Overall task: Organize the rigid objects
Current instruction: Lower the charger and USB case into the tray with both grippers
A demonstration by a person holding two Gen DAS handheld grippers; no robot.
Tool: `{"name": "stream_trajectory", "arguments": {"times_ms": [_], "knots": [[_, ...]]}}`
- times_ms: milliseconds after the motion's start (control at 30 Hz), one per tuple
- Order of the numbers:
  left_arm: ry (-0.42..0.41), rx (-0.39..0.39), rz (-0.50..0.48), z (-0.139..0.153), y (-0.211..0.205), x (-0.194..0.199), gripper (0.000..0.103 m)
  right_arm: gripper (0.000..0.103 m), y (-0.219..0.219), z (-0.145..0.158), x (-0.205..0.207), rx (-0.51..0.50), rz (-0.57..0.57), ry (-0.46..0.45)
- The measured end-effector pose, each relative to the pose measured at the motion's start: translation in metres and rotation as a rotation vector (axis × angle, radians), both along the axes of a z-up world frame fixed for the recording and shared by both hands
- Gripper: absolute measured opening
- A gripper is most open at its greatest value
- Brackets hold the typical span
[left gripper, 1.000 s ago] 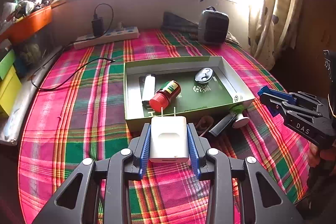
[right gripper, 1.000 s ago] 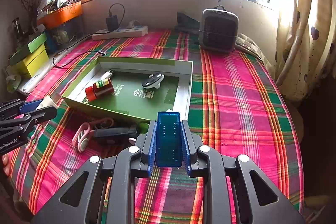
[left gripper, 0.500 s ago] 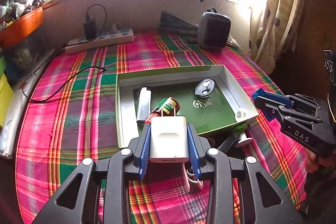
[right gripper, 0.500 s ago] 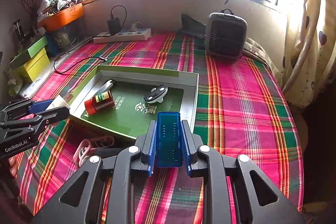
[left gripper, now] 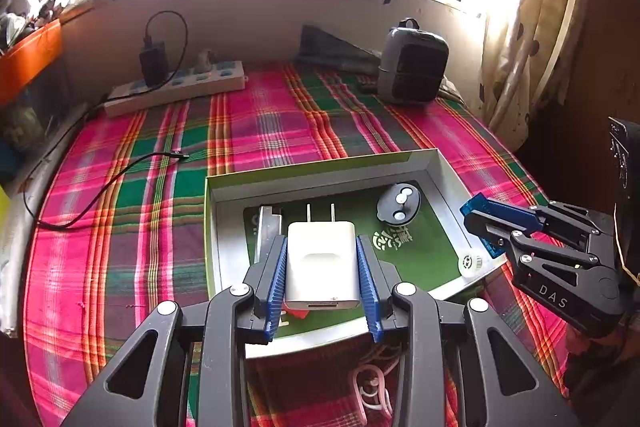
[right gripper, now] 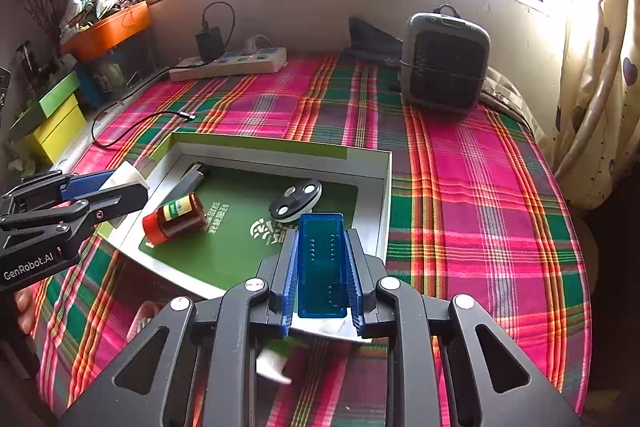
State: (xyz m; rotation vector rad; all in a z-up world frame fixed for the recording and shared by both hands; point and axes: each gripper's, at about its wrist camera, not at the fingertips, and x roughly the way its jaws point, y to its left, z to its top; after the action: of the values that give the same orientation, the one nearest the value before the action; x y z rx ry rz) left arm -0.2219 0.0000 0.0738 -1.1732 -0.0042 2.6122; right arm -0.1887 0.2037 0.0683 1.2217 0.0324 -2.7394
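From your left wrist view the white charger (left gripper: 321,269) hides nearly all of the red-capped bottle (right gripper: 176,217); only a red sliver shows beneath it; your gripper frame cuts off the pink cord (left gripper: 370,393) on the cloth; the print on the green tray (left gripper: 448,167) floor is too small to read.

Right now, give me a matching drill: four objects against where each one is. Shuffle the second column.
Objects:
1. white charger
2. blue block
3. red-capped bottle
4. power strip

Places:
A. lying in the green tray
B. by the far wall, under the window
C. in the left hand-held gripper
D. in the right hand-held gripper

Pairs: 1-C, 2-D, 3-A, 4-B
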Motion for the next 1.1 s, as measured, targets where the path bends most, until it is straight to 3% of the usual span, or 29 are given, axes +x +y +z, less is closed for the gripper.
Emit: {"name": "stream_trajectory", "arguments": {"times_ms": [533,1100], "knots": [[-0.068,0.024,-0.006,-0.022,0.009,-0.049,0.032,0.023,0.002,-0.018,-0.024,-0.012,-0.009,-0.037],[-0.098,0.016,-0.019,-0.041,0.022,-0.065,0.032,0.023,0.001,-0.034,-0.037,0.004,-0.017,-0.060]]}}
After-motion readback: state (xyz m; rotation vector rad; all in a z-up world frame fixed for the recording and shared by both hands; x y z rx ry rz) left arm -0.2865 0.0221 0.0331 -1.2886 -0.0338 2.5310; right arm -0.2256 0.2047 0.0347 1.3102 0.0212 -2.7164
